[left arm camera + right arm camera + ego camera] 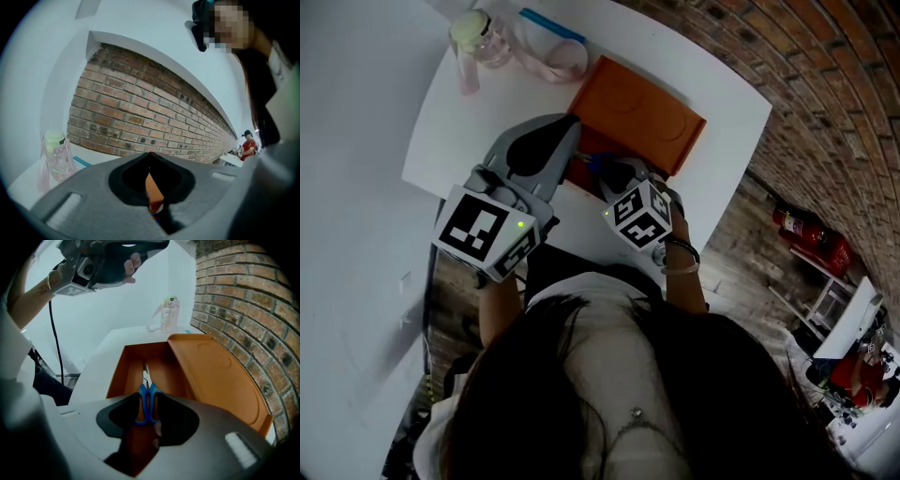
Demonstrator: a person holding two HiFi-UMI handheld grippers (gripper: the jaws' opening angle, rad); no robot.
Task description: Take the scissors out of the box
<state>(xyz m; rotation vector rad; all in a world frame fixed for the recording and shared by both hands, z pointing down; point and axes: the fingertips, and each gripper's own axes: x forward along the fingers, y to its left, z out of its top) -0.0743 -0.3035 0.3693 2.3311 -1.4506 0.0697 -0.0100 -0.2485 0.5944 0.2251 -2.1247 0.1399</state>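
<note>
An orange box [119, 373] lies open on the white table [469, 122], its lid [220, 376] folded back to the right. Inside, scissors with blue handles [147, 401] lie flat, their blades pointing away from me. My right gripper [147, 427] hangs steeply over the box's near end with its jaws open; the handles show between them, untouched. In the head view the scissors [598, 163] peek out just beyond that gripper [623, 178]. My left gripper [570, 127] stands at the box's left edge, jaws together and empty; a sliver of the box [152, 187] shows through its slit.
A clear bottle with a pale green cap [472, 37] and a pink strap [548, 61] stand at the table's far side, with a blue stick [551, 25] beside them. A brick wall [253, 301] runs along the right. A black cable [52, 343] hangs at the left.
</note>
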